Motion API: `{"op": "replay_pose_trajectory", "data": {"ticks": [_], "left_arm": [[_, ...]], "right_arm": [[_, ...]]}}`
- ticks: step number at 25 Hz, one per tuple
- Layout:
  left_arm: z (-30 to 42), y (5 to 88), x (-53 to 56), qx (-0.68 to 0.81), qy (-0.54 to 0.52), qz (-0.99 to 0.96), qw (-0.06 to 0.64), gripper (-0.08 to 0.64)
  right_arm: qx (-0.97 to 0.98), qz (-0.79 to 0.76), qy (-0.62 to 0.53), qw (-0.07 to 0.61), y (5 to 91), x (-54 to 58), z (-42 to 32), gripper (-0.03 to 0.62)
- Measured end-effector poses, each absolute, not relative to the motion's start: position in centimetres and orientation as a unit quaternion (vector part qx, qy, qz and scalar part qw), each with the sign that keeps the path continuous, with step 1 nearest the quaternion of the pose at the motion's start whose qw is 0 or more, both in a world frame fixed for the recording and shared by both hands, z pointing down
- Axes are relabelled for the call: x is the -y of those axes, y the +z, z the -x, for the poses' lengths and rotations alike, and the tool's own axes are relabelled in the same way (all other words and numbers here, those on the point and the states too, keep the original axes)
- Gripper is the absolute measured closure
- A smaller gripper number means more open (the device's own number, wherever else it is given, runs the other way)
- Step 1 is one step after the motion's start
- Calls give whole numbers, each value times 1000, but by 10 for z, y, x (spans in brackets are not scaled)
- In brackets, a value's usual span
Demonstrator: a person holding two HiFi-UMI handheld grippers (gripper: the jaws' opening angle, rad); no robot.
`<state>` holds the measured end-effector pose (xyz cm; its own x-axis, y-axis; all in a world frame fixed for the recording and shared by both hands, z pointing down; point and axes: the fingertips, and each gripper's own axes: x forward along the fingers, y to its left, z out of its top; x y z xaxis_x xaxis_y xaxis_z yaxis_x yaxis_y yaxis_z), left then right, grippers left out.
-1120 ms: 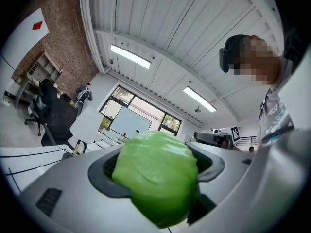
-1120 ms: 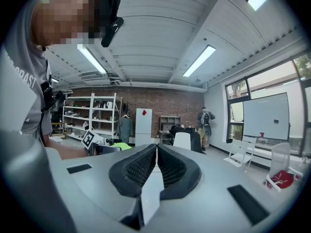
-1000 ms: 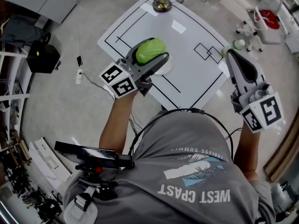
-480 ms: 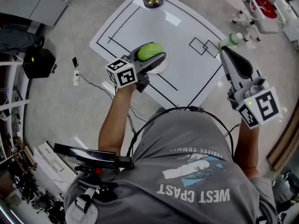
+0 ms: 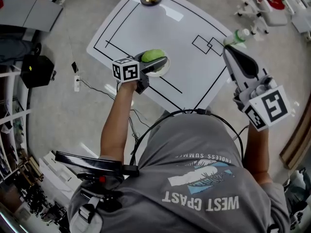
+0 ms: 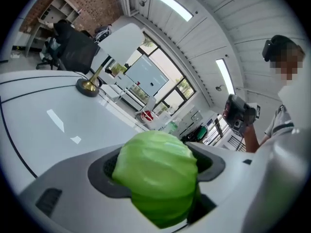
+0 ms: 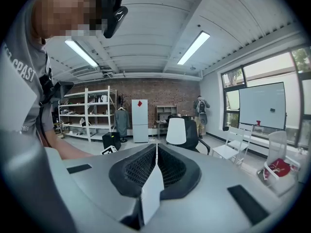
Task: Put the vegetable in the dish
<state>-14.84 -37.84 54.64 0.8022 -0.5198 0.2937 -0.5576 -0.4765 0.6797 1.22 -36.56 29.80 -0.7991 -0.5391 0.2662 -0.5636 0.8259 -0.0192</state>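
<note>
Green cabbage [image 6: 155, 171] was pretty much the whole story here. It sat squeezed between the jaws of the left gripper [image 5: 154, 62], which were spread only as far as the cabbage forced them, gripping it on both sides. From the head view the gripper was down over the white dish [image 5: 164, 69] on the near-left part of the table [image 5: 194, 81], with a bit of the dish's rim peeking out past the jaws. So the vegetable was right over the dish, maybe already resting in it. Honestly I couldn't tell whether it touched, because the left gripper view showed only cabbage and jaw, with the dish hidden underneath.

The right gripper [image 5: 228, 52] was doing nothing. Its jaws were pressed together with nothing between them, and it was held out to the right, well away from the dish and near a green-capped bottle [image 5: 240, 34] at the table's edge.

Progress-wise, I'd say this was most of the way there: pickup done, carry done, cabbage lined up with the dish. What was left, as far as I could judge, was setting it down if it wasn't down already, opening the jaws, and backing the gripper off without dragging the cabbage or tipping the dish.
</note>
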Motion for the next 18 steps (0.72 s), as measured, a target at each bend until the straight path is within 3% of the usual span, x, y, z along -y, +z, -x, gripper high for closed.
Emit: {"op": "replay_pose_trajectory", "data": {"ticks": [18], "left_arm": [[125, 645, 365, 216, 214, -855, 420, 213]], "right_arm": [[944, -285, 71, 151, 326, 383, -9, 584]]}}
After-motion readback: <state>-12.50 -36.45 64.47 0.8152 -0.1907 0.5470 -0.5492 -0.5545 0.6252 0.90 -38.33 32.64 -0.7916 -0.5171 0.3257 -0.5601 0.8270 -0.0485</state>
